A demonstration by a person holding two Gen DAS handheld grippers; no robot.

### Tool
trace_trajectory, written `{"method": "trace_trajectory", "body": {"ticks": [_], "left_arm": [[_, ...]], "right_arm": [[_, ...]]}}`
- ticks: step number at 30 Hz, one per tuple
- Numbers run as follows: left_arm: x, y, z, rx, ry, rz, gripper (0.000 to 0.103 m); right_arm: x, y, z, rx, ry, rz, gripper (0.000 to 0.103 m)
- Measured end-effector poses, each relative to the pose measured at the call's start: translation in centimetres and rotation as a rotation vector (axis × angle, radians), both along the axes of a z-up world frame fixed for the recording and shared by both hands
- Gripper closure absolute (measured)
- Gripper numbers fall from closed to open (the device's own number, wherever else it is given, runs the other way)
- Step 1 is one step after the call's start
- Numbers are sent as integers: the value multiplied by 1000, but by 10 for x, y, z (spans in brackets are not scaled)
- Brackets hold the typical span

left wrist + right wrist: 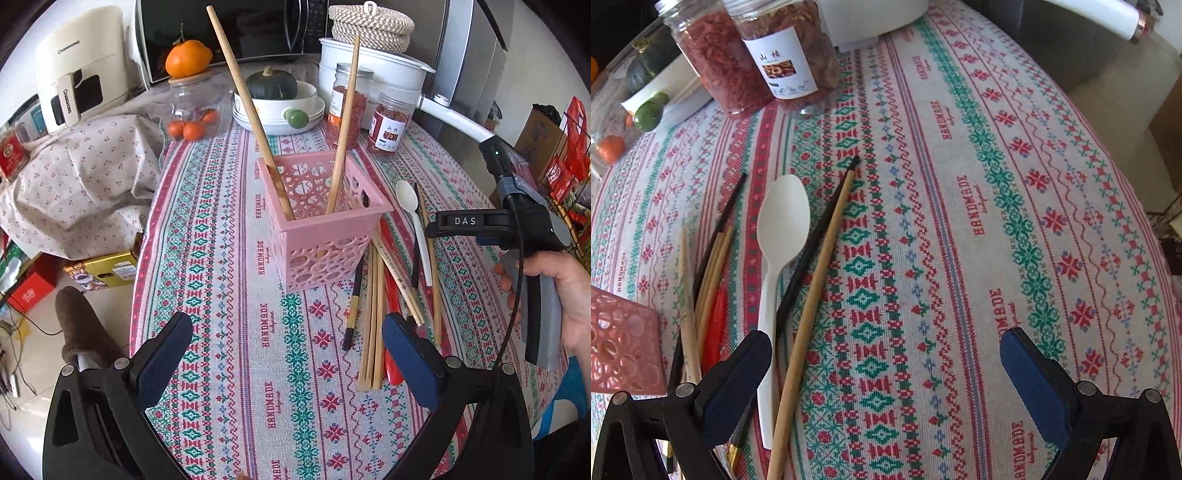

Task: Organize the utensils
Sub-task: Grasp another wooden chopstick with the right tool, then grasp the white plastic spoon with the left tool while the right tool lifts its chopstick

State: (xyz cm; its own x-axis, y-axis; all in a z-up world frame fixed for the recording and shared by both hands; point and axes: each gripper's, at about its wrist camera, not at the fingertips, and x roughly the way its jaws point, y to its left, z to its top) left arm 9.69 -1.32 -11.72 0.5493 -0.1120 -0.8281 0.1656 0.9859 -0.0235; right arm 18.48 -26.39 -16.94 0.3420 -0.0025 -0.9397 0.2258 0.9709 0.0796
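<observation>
A pink openwork basket stands straight ahead of the left gripper, beyond its blue pads, with two pale wooden chopsticks leaning upright inside it, one toward each rear corner. Just right of the basket, ahead of the left gripper's right pad, the loose utensils lie in a rough sheaf on the cloth: several wooden chopsticks, a black chopstick with a gold band, a red utensil partly under them, and a white plastic spoon with its bowl pointing away. From the right gripper the same spoon runs up past its left pad, with a wooden chopstick and a black one just to the spoon's right; the basket's corner sits left of that pad. Both grippers stand wide open and hold nothing; between the right one's pads there is only cloth. A hand holds the right gripper's handle, right of the left gripper

The tablecloth is striped in red, green and pink cross-stitch patterns with "HANDMADE" lettering. Far ahead of the left gripper stand a microwave, a white appliance, a white pot topped by a woven lidded basket, stacked white bowls holding a dark green squash, two jars of dried red food, and a glass jar with oranges
</observation>
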Motion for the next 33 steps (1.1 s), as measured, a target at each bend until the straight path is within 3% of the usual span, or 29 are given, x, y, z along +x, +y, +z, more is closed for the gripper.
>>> {"method": "trace_trajectory", "body": {"ticks": [8, 12, 15, 17, 20, 22, 27, 29, 33], "left_arm": [[-11, -20, 12, 85, -4, -93, 0], [-15, -40, 26, 92, -10, -152, 0], [-13, -59, 37, 84, -13, -186, 0], [-11, -71, 42, 73, -9, -201, 0], [-4, -94, 47, 46, 10, -224, 0], [4, -112, 48, 32, 41, -247, 0], [39, -152, 45, -1, 107, -252, 2], [61, -164, 39, -17, 143, -241, 7], [111, -181, 13, -12, 220, -175, 29]], "right_arm": [[12, 9, -17, -111, 40, 31, 2], [6, 9, -12, -109, 30, 44, 11], [-9, 5, -2, -101, 10, 52, 42], [-15, 0, 2, -89, 1, 68, 75], [-29, -5, 7, -55, 1, 91, 92], [-34, -14, 8, -22, 8, 86, 96], [-41, -38, 8, 4, 9, 32, 97], [-47, -51, 10, 30, 8, 7, 97], [-55, -73, 18, 95, -12, -35, 96]]}}
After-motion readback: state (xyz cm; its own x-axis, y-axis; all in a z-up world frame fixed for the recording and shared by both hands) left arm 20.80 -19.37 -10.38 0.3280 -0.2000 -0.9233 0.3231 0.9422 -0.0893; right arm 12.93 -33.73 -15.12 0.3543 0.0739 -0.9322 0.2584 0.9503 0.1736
